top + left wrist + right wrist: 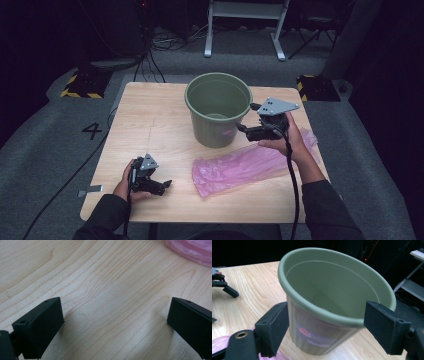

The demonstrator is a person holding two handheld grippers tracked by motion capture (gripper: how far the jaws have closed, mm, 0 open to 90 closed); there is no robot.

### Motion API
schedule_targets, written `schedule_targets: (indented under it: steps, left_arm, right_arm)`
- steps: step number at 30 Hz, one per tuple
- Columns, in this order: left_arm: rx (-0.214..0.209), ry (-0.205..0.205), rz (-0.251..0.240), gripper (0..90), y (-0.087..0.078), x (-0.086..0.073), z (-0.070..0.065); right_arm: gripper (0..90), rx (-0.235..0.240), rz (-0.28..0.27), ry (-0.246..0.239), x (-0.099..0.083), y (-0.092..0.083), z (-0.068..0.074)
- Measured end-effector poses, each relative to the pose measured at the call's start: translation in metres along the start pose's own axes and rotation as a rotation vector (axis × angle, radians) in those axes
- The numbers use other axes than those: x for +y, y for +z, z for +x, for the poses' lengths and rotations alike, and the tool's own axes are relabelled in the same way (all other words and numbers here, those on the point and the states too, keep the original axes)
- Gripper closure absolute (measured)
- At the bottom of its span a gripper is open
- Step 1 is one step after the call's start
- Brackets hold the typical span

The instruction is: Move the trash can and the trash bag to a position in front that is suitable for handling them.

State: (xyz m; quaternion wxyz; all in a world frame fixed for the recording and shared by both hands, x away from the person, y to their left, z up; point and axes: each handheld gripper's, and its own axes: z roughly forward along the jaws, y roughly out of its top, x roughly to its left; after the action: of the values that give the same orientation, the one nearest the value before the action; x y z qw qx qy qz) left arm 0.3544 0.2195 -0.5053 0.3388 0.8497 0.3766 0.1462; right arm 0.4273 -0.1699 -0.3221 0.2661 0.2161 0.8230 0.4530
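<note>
Two grippers, both spread wide and empty, right gripper (248,126) beside green bucket (218,108), left gripper (163,184) near pink bag (240,167), wooden table (150,120).

A light wooden table (150,115) with a visible grain is set on a grey carpeted floor (45,145), on which a black number 4 (92,131) is marked to the left. Two black blocks edged with yellow and black hazard stripes (80,85) (316,87) are placed near the table's far corners. A white metal frame (246,25) is seen beyond the table, and loose black cables (150,55) are spread over the floor at the back. The far part of the room is kept in darkness, while the tabletop is evenly lit.
</note>
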Motion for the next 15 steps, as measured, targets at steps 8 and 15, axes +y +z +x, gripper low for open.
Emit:
schedule_targets:
  steps: [8,15]
  left_arm:
    - [0.000,0.000,0.000,0.5,0.000,0.000,0.000]
    - [0.000,0.001,0.001,0.5,0.000,0.000,0.000]
  right_arm:
    - [21.1,0.009,0.022,-0.010,0.010,0.015,0.003]
    - [21.4,0.023,0.038,-0.018,0.015,0.028,0.004]
